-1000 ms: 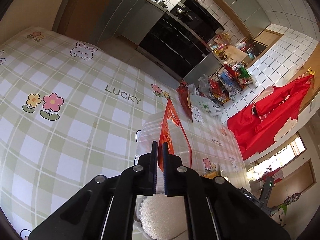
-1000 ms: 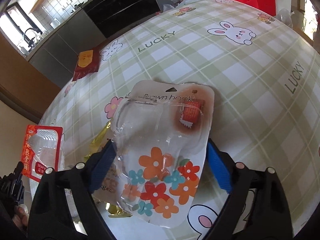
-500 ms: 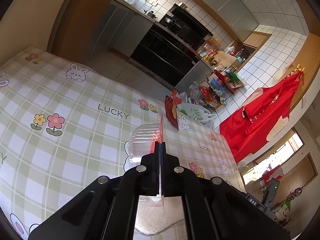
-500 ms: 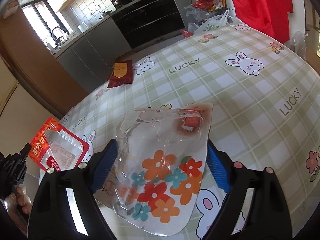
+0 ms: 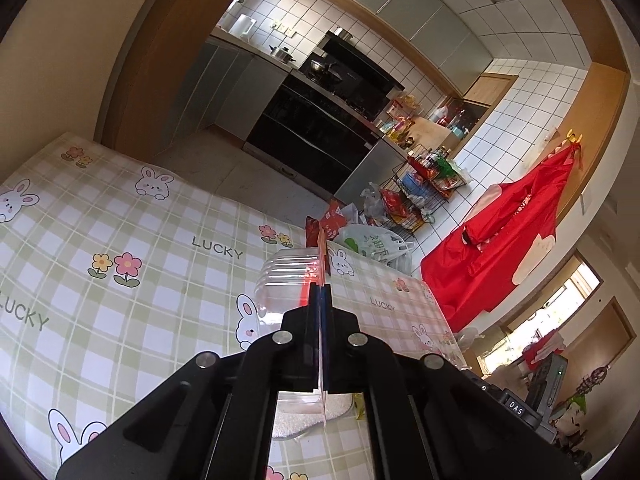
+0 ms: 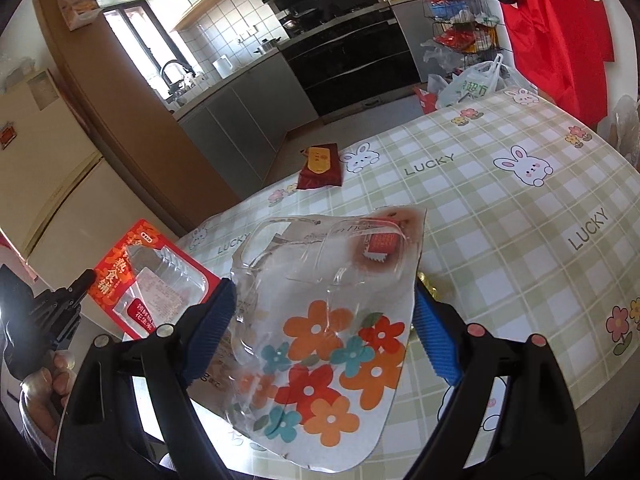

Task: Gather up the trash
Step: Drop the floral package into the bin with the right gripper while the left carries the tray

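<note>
A home kitchen and dining corner is showing here. A stove (image 6: 340,46) with pots, a sink tap (image 6: 170,70) and white wall tiles (image 5: 360,24) are filling the upper frame; a fridge (image 6: 44,184) is standing at left, and a bunny-print tabletop (image 6: 520,216) is spreading below.

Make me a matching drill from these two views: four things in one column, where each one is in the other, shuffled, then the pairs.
1. flowered blister pack
2. red-rimmed clear tray
3. dark red packet
4. white plastic bag

A. lying on the table's far edge
B. between the right gripper's blue pads
C. on the floor past the table
D. pinched in the left gripper

Pairs: 1-B, 2-D, 3-A, 4-C
</note>
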{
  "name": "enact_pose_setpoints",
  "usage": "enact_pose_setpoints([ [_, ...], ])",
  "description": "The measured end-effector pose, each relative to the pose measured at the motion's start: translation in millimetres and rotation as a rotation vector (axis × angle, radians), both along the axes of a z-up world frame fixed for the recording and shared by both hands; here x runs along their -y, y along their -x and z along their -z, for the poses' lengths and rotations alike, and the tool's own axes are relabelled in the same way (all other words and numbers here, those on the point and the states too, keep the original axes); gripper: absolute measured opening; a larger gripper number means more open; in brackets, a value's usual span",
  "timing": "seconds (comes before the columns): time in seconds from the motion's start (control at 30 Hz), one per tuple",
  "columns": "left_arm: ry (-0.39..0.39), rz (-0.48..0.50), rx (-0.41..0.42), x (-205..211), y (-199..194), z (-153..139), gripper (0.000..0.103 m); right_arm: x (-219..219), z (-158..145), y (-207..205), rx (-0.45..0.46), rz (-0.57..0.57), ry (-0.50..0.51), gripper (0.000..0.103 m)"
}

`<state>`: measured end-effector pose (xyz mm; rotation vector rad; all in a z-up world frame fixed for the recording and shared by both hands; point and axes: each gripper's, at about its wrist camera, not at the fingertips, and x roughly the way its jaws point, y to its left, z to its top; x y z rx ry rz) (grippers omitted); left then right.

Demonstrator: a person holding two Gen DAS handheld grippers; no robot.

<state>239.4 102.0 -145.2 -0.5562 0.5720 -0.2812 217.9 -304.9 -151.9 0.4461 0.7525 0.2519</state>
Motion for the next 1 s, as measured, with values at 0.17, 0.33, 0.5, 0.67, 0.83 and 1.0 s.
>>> enact_pose_setpoints([
  [0.17,-0.011,0.018,0.01,-1.1,27.3,-12.3,0.001,-12.0,-19.3,27.9,0.036,-0.056,-0.003,0.084],
  [0.33,-0.033,0.026,0.037,1.6,60.5,-24.3,0.001,-22.5,-32.6,59.8,0.061,-0.113,0.007,0.084],
  [0.5,-0.035,0.034,0.066,2.1,95.2,-34.9,0.001,-29.6,-46.2,101.4,0.094,-0.167,0.042,0.084],
  [0.67,-0.039,0.034,0.097,0.8,128.5,-46.9,0.001,-29.2,-58.7,139.7,0.11,-0.206,0.047,0.084],
  [0.83,-0.048,0.033,0.136,-0.4,160.1,-60.5,0.001,-45.1,-69.2,174.0,0.128,-0.294,0.132,0.084],
  [1.0,-0.038,0.035,0.153,-4.6,181.6,-66.0,0.001,-64.7,-71.1,200.2,0.143,-0.37,0.188,0.084],
])
